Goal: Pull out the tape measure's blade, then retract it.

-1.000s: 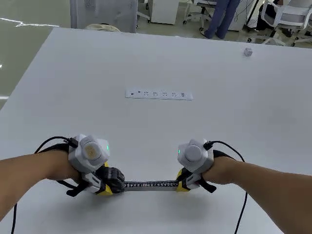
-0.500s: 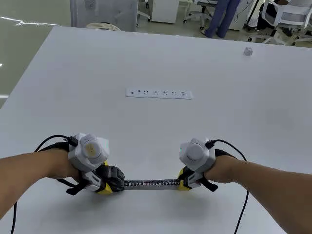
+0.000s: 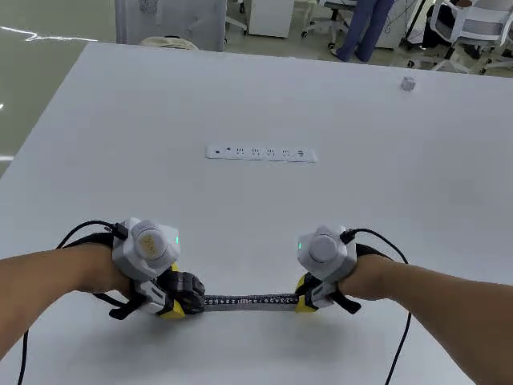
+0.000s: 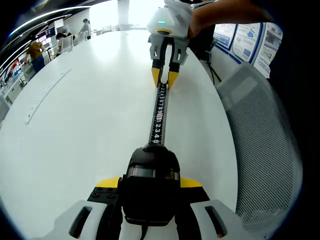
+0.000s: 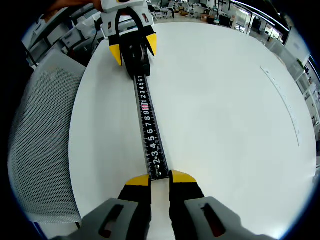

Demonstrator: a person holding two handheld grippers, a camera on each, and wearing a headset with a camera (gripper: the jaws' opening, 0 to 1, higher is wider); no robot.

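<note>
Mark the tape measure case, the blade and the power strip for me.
tape measure case (image 4: 151, 182): left gripper view, top face of the black housing.
blade (image 5: 150, 132): right gripper view, midway along the pulled-out numbered strip.
power strip (image 3: 261, 155): head view, middle of the white bar.

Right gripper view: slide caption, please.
Right gripper pinching the blade, stretched across the table to the case in the left gripper.

Your right tongs (image 5: 160, 178) pinch the blade (image 5: 148, 130) at its end. It runs across the desk (image 5: 225, 110) to the case (image 5: 135, 62), clamped in your left tongs (image 5: 133, 49).
</note>
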